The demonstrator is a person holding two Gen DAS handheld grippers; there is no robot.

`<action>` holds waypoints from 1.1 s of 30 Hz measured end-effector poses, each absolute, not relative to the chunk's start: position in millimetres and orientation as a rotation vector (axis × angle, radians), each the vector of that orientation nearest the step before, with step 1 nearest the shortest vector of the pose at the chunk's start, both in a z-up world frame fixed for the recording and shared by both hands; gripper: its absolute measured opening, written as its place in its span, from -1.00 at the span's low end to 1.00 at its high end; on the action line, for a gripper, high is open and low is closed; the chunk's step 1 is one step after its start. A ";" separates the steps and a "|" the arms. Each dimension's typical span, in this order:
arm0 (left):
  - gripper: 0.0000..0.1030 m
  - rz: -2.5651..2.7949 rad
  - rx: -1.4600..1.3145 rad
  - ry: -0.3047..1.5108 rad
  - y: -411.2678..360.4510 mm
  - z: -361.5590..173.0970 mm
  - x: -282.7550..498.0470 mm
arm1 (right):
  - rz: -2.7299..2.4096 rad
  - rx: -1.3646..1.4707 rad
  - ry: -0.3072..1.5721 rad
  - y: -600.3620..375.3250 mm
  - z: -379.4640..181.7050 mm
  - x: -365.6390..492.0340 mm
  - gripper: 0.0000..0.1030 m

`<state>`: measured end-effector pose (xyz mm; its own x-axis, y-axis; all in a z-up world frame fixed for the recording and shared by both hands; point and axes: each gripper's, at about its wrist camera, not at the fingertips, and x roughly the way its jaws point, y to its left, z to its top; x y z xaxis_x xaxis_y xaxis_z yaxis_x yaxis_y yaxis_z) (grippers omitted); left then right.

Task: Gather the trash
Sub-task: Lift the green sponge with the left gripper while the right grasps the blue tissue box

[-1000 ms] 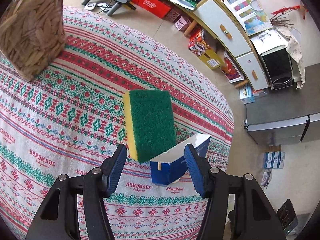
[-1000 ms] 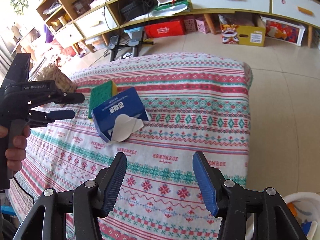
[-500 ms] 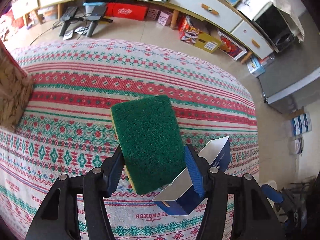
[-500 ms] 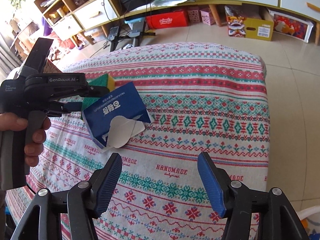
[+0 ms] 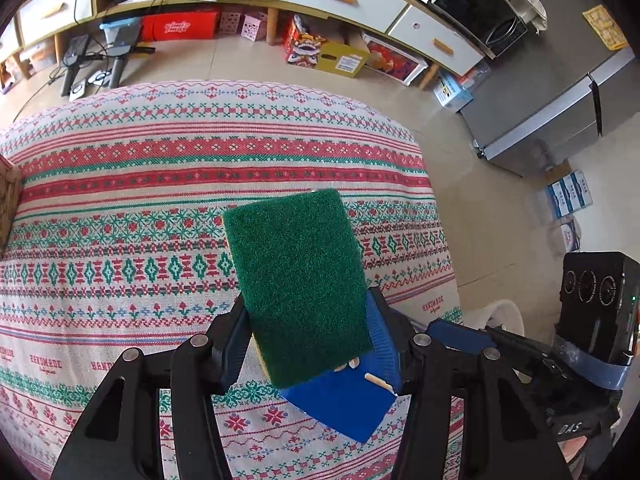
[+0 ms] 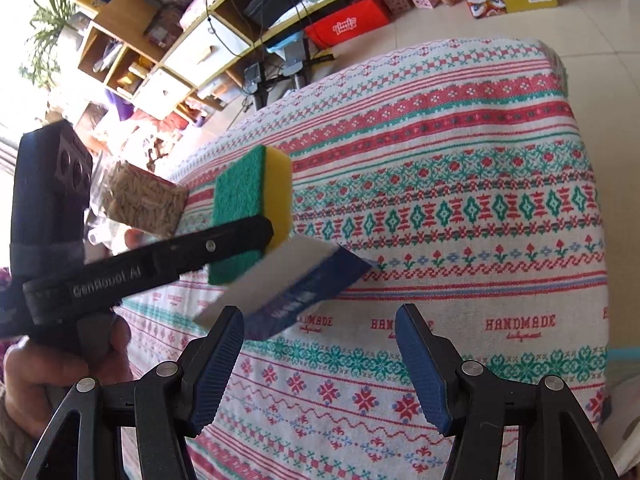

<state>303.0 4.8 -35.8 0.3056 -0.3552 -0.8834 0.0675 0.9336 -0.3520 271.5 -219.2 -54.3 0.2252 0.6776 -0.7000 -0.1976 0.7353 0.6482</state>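
- Compared with the frame one second earlier, the left gripper (image 5: 306, 344) had advanced from short of the sponge (image 5: 298, 284) to around it, and the sponge had left the tablecloth (image 5: 120, 208).
- Left gripper state: fingers pressed against the two long sides of the sponge, pinching it. The green scouring face pointed toward the left wrist camera.
- In the right wrist view, the sponge (image 6: 250, 216) was raised above the cloth and tilted, its yellow layer facing the far side of the table.
- The blue carton (image 5: 344, 404) lay directly below the sponge in the left wrist view, partly hidden by it. Small pale bits rested on its upper face.
- In the right wrist view, the blue carton (image 6: 298, 288) appeared blurred, with its white flap toward the left gripper (image 6: 240, 236). Whether it touched the sponge or the cloth could not be determined.
- Right gripper (image 6: 320, 364) state: fingers spread wide, nothing between them, positioned above the near edge of the tablecloth (image 6: 460, 200).
- The right gripper body (image 5: 592, 316) was visible at the right margin of the left wrist view, beyond the table edge.
- A clear bag of seeds (image 6: 140, 200) stood on the cloth beyond the left gripper.
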 end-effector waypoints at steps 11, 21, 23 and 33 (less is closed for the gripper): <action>0.11 -0.279 -0.285 1.268 23.3 -33.5 283.0 | 0.527 0.519 1.314 -221.7 -77.2 268.1 0.32; 0.11 -0.254 -0.262 1.296 36.5 -36.0 264.6 | 0.493 0.463 1.338 -208.1 -89.9 265.9 -0.01; 0.11 -0.253 -0.257 1.297 38.1 -35.2 261.9 | 0.485 0.421 1.332 -201.0 -88.4 265.3 -0.24; 0.11 -0.251 -0.259 1.286 49.0 -23.9 244.7 | 0.583 0.397 1.256 -184.7 -57.5 251.8 -0.93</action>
